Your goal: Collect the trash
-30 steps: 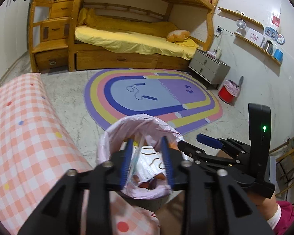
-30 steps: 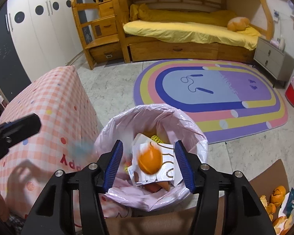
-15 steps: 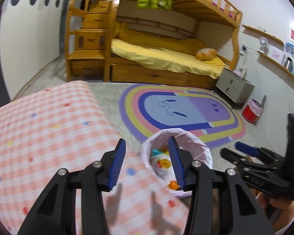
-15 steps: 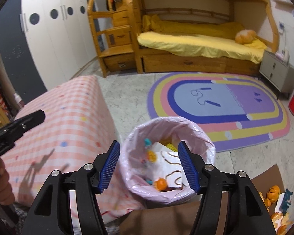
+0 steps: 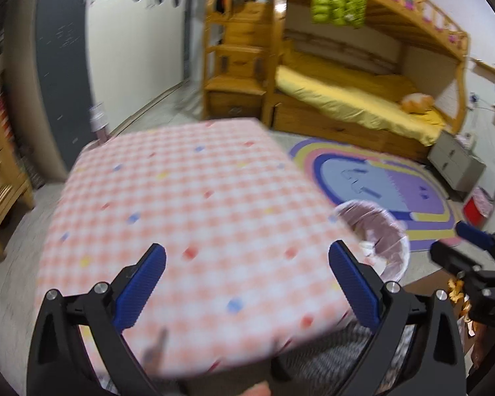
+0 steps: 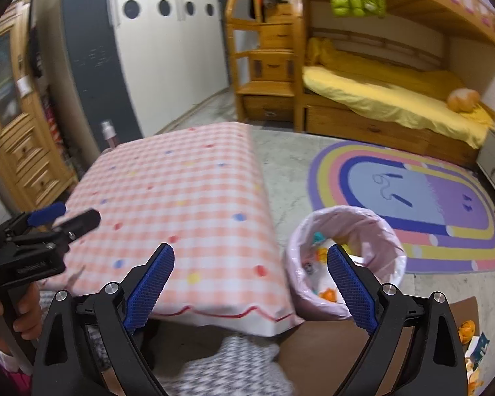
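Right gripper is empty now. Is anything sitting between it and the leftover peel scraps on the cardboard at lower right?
Nothing visible blocks it. The right gripper, jaws opening with nothing between them, hangs over the table edge beside the pink-lined bin. The orange scraps lie uncovered on the cardboard, right of the bin, partly cut off by the frame edge.

I am looking into a child's bedroom in a home. A wooden bunk bed [image 6: 396,76] with yellow bedding is standing against the far wall, drawer steps [image 6: 267,66] climbing beside it. A pastel rainbow rug [image 6: 409,204] is lying on the stone floor. White wardrobe doors with round holes [image 6: 168,33] are lining the left wall. A table under a pink checked cloth [image 6: 181,217] is sitting near me, a pink-lined bin [image 6: 349,254] just beside it.
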